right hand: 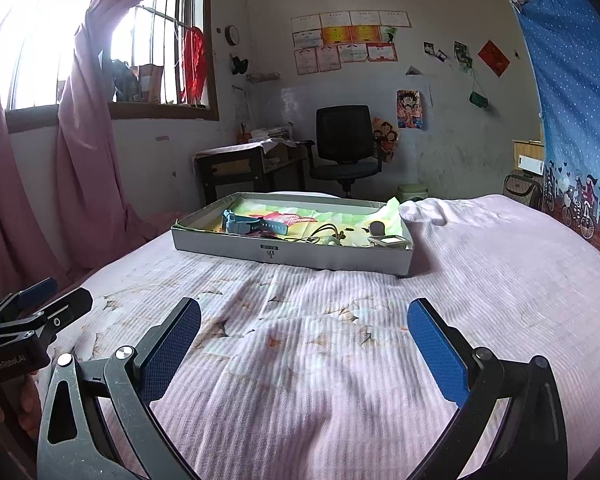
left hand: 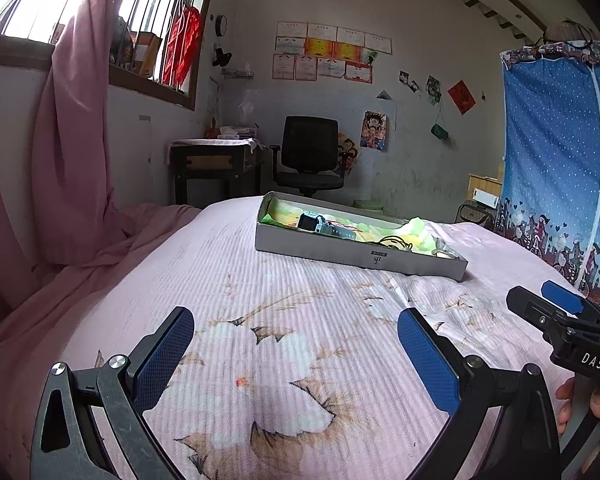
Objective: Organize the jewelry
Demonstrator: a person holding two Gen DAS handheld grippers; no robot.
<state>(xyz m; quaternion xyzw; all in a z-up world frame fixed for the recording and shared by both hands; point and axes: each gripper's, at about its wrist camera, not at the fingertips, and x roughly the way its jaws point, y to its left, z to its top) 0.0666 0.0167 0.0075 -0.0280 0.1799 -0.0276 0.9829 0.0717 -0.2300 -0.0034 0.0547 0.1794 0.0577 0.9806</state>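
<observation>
A shallow grey cardboard box [right hand: 340,258] lined with green-yellow paper lies on the pink bedspread; it also shows in the left wrist view [left hand: 320,248]. Inside lie a blue-grey watch [right hand: 256,225], seen as well in the left wrist view [left hand: 324,226], a dark cord necklace [right hand: 324,234] and a small pale square piece [right hand: 392,242]. My left gripper [left hand: 296,340] is open and empty, low over the bed, well short of the box. My right gripper [right hand: 304,332] is open and empty, also short of the box.
The bed [right hand: 480,280] has a floral pink cover. A pink curtain [left hand: 60,160] hangs at the left, a blue dotted curtain [left hand: 560,160] at the right. A desk [right hand: 244,160] and black office chair [right hand: 344,140] stand beyond the bed.
</observation>
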